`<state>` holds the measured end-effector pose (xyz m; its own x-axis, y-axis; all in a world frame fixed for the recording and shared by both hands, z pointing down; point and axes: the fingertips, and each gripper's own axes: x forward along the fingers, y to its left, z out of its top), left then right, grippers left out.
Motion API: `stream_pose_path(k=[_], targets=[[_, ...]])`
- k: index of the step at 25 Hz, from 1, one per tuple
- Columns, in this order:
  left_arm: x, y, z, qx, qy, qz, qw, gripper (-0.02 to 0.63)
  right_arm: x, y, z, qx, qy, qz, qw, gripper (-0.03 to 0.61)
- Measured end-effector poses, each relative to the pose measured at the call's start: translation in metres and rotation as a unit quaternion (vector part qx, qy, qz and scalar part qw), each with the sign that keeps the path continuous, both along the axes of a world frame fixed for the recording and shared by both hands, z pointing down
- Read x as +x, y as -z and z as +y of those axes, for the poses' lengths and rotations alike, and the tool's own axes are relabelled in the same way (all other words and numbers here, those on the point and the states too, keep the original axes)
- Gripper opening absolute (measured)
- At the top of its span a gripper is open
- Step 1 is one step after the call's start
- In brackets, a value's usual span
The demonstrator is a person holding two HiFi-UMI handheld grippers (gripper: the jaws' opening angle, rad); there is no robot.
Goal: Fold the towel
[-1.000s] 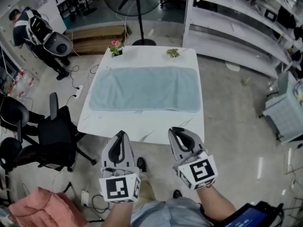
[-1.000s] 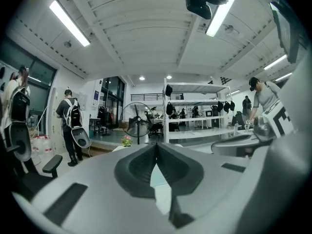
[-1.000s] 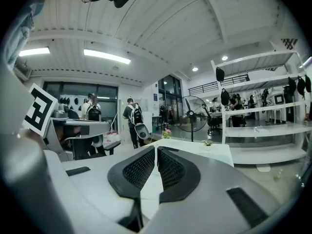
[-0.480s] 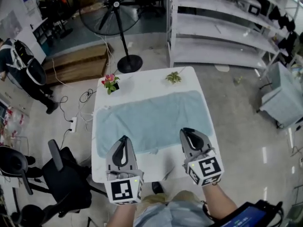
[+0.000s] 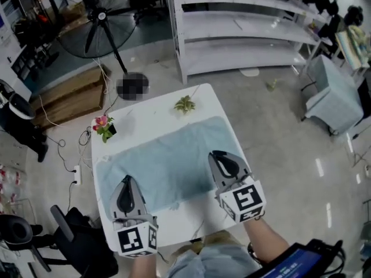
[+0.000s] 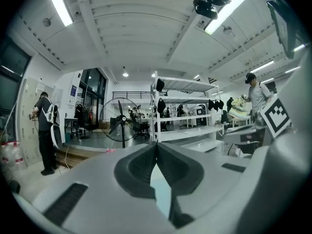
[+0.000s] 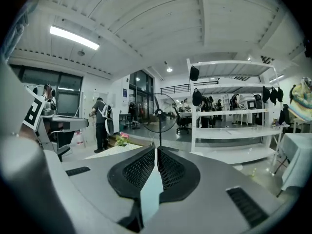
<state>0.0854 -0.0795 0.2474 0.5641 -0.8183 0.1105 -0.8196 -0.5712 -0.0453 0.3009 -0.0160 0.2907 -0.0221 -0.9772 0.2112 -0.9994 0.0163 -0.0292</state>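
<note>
Reaching forward side by side, the left gripper (image 5: 126,179) and the right gripper (image 5: 218,156) are being held nearly level above the towel's near edge, each with its jaws pressed together on nothing. The towel (image 5: 165,161) is being left flat on the white table (image 5: 145,117), its long axis slanting from lower left to upper right. A second ago both grippers were short of the table — now they are being carried over the cloth.

Lab workshop — white shelving (image 5: 243,25), pedestal fan (image 5: 98,25).
</note>
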Motion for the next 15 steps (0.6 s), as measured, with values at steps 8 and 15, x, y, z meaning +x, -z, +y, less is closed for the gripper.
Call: stream_pose_path(k=[8,15], targets=[[0.039,-0.095,-0.038,-0.079,-0.007,-0.047,0.9957,0.006,0.099,-0.102,-0.018,-0.085,-0.064,-0.012,0.994,0.059],[0.056,-0.159,-0.054,-0.135,-0.007,-0.077,0.9878,0.006,0.156,-0.187,-0.008,-0.177,-0.103,-0.03,0.978,0.153]])
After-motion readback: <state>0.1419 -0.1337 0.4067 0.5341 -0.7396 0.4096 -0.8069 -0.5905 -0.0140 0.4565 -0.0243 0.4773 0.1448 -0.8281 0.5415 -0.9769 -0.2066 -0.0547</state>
